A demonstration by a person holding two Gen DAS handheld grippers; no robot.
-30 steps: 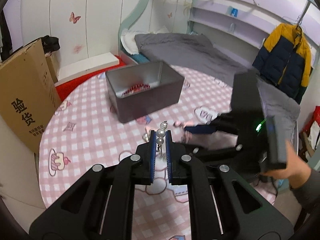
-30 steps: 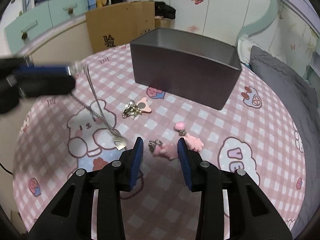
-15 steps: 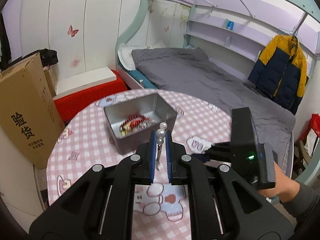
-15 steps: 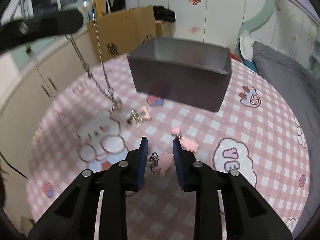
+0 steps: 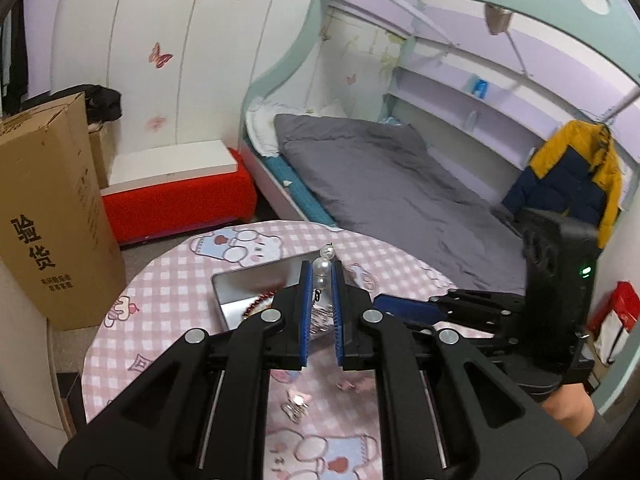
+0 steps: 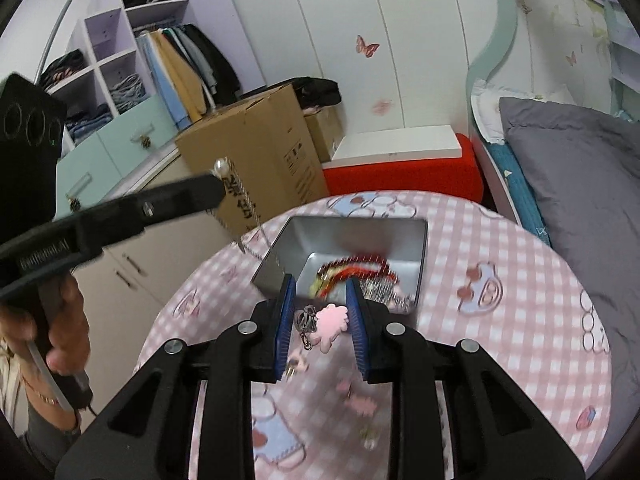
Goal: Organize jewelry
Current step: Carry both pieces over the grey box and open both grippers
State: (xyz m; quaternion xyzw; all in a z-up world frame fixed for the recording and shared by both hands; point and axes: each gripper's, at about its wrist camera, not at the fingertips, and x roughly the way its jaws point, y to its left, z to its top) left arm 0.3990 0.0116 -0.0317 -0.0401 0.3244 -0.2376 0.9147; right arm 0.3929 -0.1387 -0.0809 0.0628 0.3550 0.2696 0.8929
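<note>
My left gripper (image 5: 320, 276) is shut on a pearl necklace (image 5: 323, 267); the pearls stick up between its blue pads. In the right wrist view its silver chain (image 6: 240, 216) hangs down beside the left wall of the open metal tin (image 6: 420, 256). The tin holds red bead jewelry (image 6: 360, 264) and silver pieces. My right gripper (image 6: 320, 282) is shut on a pink charm (image 6: 332, 320) with a metal clasp, held in the air just in front of the tin. Both grippers are above the pink checked round table (image 6: 500, 320).
A silver charm (image 5: 296, 404) and a blurred pink charm (image 6: 360, 402) lie loose on the table near me. A cardboard box (image 6: 256, 160) stands beyond the table's left edge, with a red bench (image 6: 400, 176) behind and a grey bed (image 5: 400, 184) to the right.
Both grippers have risen. The right one closed on the pink charm and lifted it off the table. The left one carried the necklace up toward the tin, and its chain now hangs free.
</note>
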